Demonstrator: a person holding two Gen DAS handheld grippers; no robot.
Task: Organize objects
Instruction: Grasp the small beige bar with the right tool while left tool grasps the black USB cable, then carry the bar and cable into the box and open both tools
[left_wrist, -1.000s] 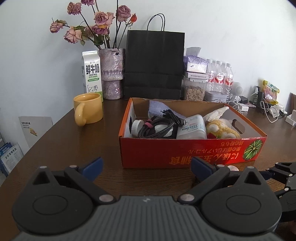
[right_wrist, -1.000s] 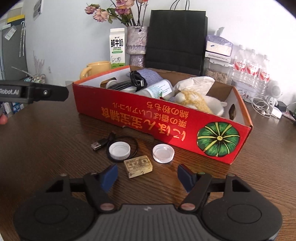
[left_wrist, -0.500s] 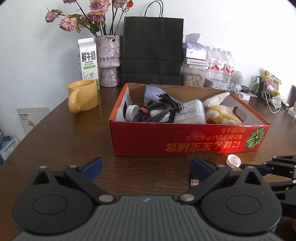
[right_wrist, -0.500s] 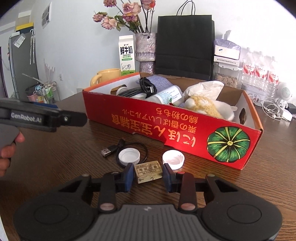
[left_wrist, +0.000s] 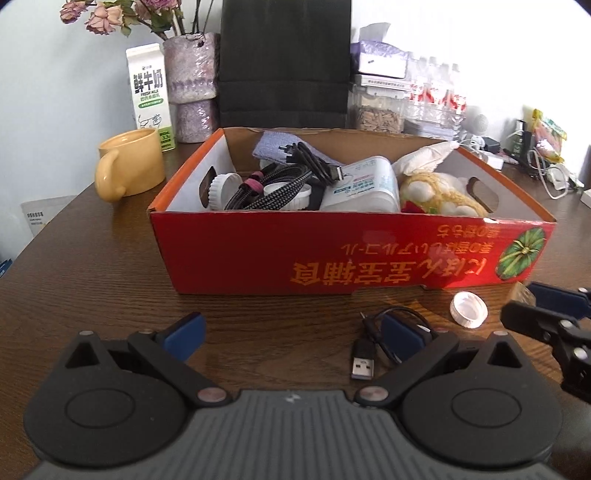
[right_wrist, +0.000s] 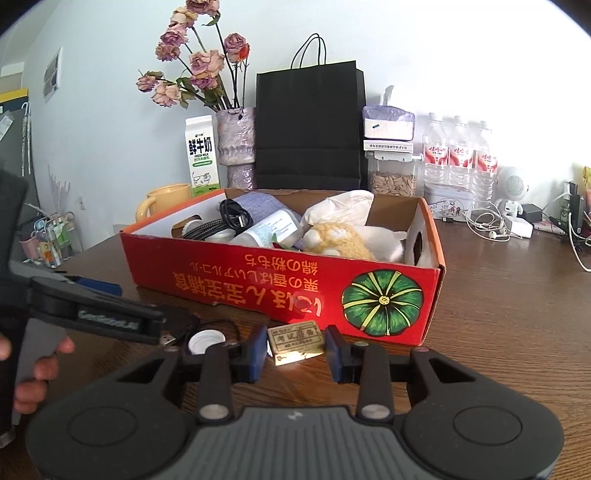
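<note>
A red cardboard box (left_wrist: 351, 258) (right_wrist: 280, 284) sits mid-table, holding cables, a white bottle and a plush toy. In the right wrist view my right gripper (right_wrist: 296, 350) is shut on a small tan printed box (right_wrist: 295, 339), held just in front of the red box. A white cap (right_wrist: 206, 341) lies to its left. My left gripper (left_wrist: 293, 334) stands open and low over the table with nothing between its fingers. Its right finger (left_wrist: 402, 338) overlaps a black USB cable (left_wrist: 364, 363). Another white cap (left_wrist: 468, 309) lies further right, near the right gripper (left_wrist: 546, 306).
Behind the red box stand a yellow mug (left_wrist: 129, 170), a milk carton (left_wrist: 149, 99), a vase of dried roses (left_wrist: 190, 85), a black paper bag (left_wrist: 284, 62), water bottles (right_wrist: 458, 162) and chargers. A hand (right_wrist: 37, 369) holds the left gripper's handle.
My right gripper closed on the small tan box and tipped upward with it. My left gripper moved down and nearer the table, bringing the USB cable and a cap into view.
</note>
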